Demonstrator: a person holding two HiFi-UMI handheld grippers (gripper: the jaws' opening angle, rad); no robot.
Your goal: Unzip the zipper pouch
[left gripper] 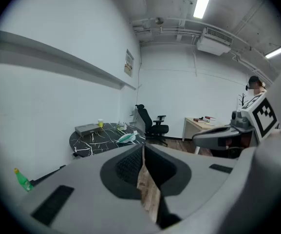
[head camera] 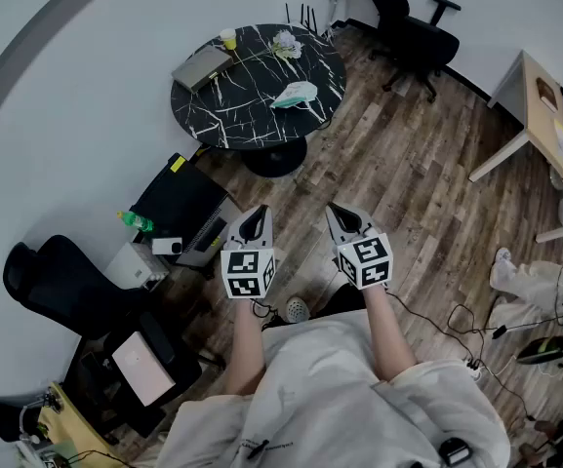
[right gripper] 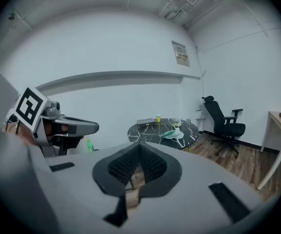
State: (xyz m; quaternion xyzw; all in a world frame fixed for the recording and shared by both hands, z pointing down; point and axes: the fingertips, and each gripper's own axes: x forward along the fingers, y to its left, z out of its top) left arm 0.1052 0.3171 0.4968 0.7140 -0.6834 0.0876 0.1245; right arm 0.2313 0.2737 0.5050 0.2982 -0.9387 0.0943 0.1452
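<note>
The zipper pouch (head camera: 296, 93), pale green and white, lies on the right part of a round black marbled table (head camera: 232, 115) far ahead of me. It also shows small in the left gripper view as the pouch (left gripper: 127, 137) and in the right gripper view as the pouch (right gripper: 172, 133). My left gripper (head camera: 255, 219) and right gripper (head camera: 342, 217) are held side by side over the wooden floor, well short of the table. Both are shut and hold nothing. The left gripper (left gripper: 143, 150) and the right gripper (right gripper: 139, 152) point toward the table.
On the table are a grey flat box (head camera: 201, 65), a yellow cup (head camera: 227, 38) and a flower (head camera: 283, 43). A black office chair (head camera: 413, 27) stands behind it, a wooden desk (head camera: 554, 115) at right. A green bottle (head camera: 137, 222), black cases and cables lie on the floor.
</note>
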